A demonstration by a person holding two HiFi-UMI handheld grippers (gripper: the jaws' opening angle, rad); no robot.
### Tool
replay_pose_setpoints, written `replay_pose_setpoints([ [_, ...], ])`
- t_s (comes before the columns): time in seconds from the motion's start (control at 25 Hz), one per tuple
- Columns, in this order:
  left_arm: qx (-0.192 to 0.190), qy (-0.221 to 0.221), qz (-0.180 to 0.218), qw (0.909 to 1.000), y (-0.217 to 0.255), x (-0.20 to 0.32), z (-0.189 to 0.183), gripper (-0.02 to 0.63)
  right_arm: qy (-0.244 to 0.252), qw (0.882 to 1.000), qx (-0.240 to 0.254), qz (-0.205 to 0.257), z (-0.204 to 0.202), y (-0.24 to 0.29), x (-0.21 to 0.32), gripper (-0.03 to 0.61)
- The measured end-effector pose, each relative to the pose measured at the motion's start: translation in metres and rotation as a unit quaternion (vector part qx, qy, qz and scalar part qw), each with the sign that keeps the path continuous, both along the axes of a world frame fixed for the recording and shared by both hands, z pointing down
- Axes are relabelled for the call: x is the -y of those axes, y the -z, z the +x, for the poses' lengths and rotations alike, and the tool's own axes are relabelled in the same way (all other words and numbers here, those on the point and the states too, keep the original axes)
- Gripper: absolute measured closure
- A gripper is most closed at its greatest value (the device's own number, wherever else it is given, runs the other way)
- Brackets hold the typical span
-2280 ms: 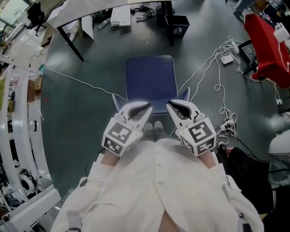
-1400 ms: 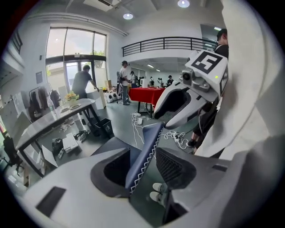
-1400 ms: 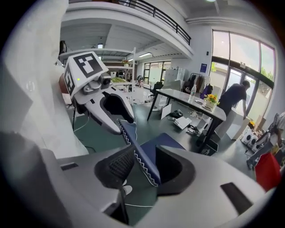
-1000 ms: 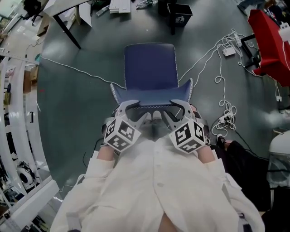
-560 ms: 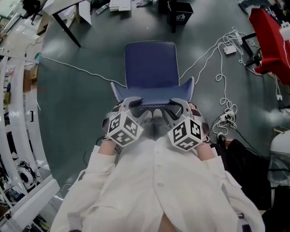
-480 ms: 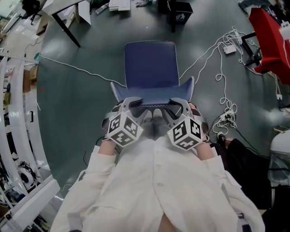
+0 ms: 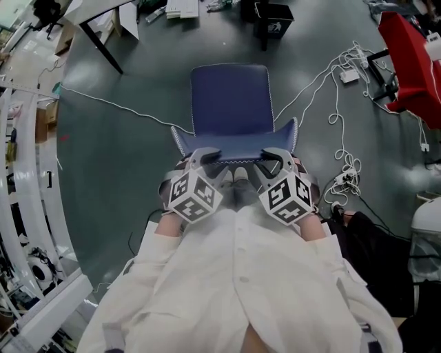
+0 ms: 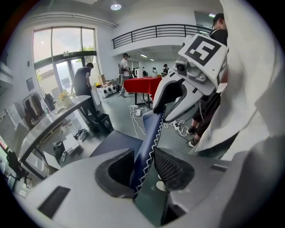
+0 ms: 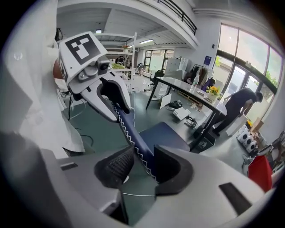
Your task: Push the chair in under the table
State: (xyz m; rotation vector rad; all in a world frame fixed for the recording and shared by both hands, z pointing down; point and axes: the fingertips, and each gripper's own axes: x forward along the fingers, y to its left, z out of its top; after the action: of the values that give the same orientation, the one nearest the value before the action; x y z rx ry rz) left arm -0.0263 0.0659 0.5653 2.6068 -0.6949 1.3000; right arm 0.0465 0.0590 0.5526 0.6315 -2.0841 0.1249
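A blue chair (image 7: 231, 96) stands on the dark floor in front of me, its seat toward the white table (image 7: 103, 12) at the upper left. Its white-stitched backrest (image 7: 234, 143) is nearest to me. My left gripper (image 7: 207, 156) straddles the backrest's top edge on the left side. In the left gripper view its jaws (image 8: 144, 167) are closing, and both pads touch the backrest (image 8: 149, 138). My right gripper (image 7: 271, 154) holds the same edge on the right, with the backrest (image 9: 133, 142) filling the gap between its pads (image 9: 144, 162).
A black bin (image 7: 271, 15) and clutter lie under the table. White cables (image 7: 337, 117) trail over the floor right of the chair. A red piece of furniture (image 7: 410, 58) stands at the far right and white shelving (image 7: 27, 179) at the left. A person (image 8: 83, 87) stands by the table.
Both grippers have come down from over the seat's near end onto the backrest's top edge. The left gripper's jaws have narrowed onto it. The chair has stayed where it was.
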Motion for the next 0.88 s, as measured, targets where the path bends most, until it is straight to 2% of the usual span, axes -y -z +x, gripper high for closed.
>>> replay_pose_setpoints([
  [0.56,0.002,0.011,0.009,0.9999,0.0,0.009,0.003,0.459,-0.015,1.0,-0.008,0.007,0.003,0.0,0.008,0.434],
  [0.88,0.001,0.021,0.003,0.9998,0.001,0.043,0.013,0.46,-0.027,0.999,-0.021,0.031,0.013,0.0,0.043,0.434],
])
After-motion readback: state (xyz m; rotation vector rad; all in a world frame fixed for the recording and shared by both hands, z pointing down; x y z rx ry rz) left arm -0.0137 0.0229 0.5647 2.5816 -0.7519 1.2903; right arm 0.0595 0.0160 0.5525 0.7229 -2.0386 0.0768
